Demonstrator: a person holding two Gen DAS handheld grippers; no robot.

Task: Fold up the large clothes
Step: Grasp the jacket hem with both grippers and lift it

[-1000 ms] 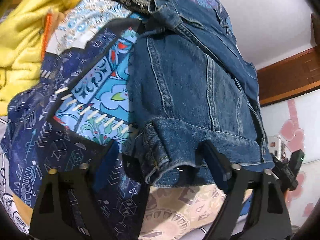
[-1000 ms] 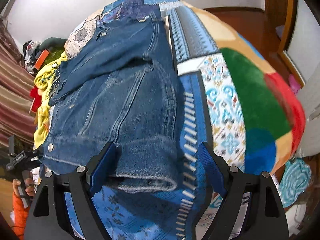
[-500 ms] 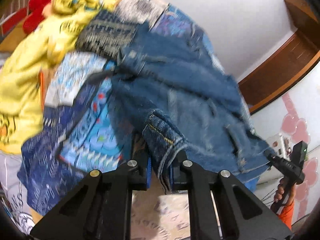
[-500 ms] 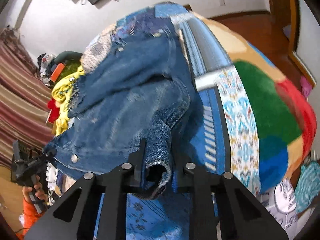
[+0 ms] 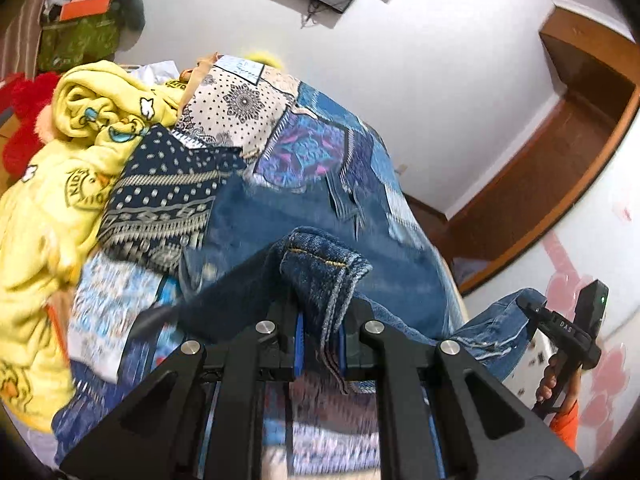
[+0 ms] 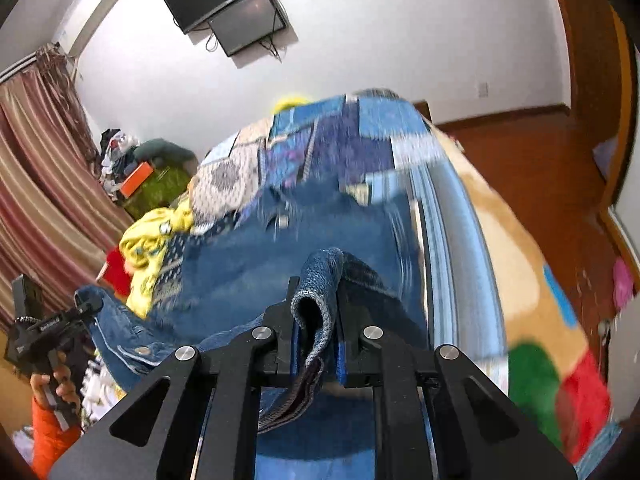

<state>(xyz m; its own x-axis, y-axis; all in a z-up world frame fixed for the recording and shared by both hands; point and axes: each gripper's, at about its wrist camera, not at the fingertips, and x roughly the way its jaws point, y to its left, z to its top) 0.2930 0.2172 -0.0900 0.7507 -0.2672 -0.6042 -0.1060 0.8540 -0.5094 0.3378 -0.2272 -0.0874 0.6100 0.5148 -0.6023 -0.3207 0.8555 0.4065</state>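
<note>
Now denim jacket (image 5: 320,272) hem sits pinched inside each tool (image 5: 320,340).

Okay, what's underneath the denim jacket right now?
The denim jacket lies on a patchwork bedspread, seen around its edges. Whatever sits directly beneath its middle is covered. Both jaws hold its hem lifted.

Bed's left side blocked by heap of yellow clothes (image 5: 52,200) and red plush (image 5: 24,120) beside it; green bag (image 6: 160,188) stacked behind against curtain (image 6: 44,184). Bedspread (image 5: 320,148) ahead of lifted denim jacket (image 5: 324,272) left bare, up to wall. Right half of bed, patchwork blanket (image 6: 500,248), uncovered; wooden floor (image 6: 532,136) beyond it open. Screens (image 6: 236,8) mounted high on wall, above working space.
</note>
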